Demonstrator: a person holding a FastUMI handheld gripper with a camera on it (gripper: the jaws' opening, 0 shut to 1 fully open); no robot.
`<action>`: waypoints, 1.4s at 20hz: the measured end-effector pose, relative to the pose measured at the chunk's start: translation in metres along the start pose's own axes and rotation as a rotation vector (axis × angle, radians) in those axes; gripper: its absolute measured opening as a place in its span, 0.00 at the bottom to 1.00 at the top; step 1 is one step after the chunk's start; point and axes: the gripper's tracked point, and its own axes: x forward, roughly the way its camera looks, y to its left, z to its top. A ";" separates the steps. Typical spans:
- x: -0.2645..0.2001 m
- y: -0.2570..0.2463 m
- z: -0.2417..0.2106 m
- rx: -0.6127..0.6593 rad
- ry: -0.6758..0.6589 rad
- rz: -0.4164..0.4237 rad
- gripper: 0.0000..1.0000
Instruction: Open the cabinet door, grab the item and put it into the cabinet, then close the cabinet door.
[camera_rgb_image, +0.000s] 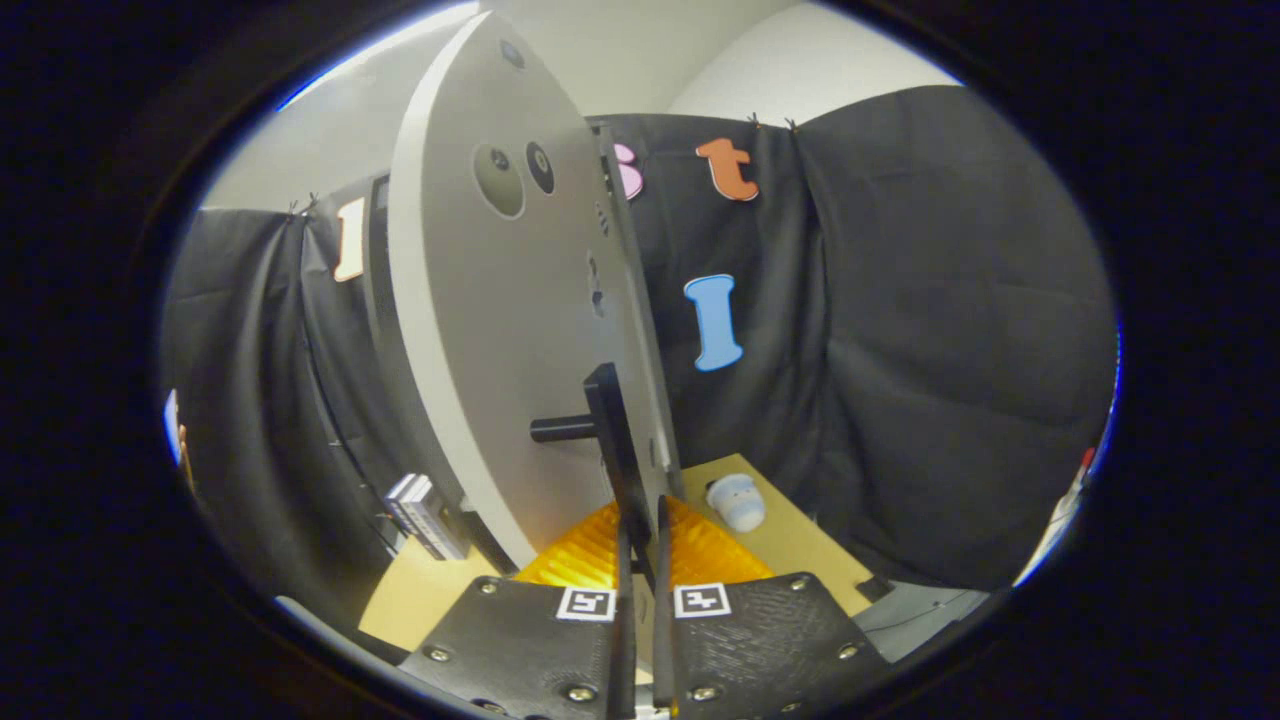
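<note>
**Q:** What does the legend mark as the background?

**A:** (a) Black cloth (940, 330), hung in folds as the booth's wall, continuing round to the left. (b) Small clips (752, 120) pinching the cloth's top edge. (c) A pale wall (800, 60) rising above the cloth.

**Q:** And lower down?

**A:** (d) The tan surface (790, 545), its far right edge touching the foot of the cloth. (e) A small stack of flat, dark-and-white things (425, 515), perhaps books, standing tilted at the surface's left rear, near the left cloth. (f) A small dark thing (876, 588) at the surface's right corner, too small to identify. (g) A grey floor (930, 605) just beyond that corner.
</note>
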 end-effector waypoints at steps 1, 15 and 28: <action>0.000 -0.010 0.000 -0.018 0.001 -0.010 0.07; -0.035 -0.068 -0.021 -0.087 0.014 -0.118 0.01; -0.014 0.013 -0.143 -0.034 0.195 0.064 0.02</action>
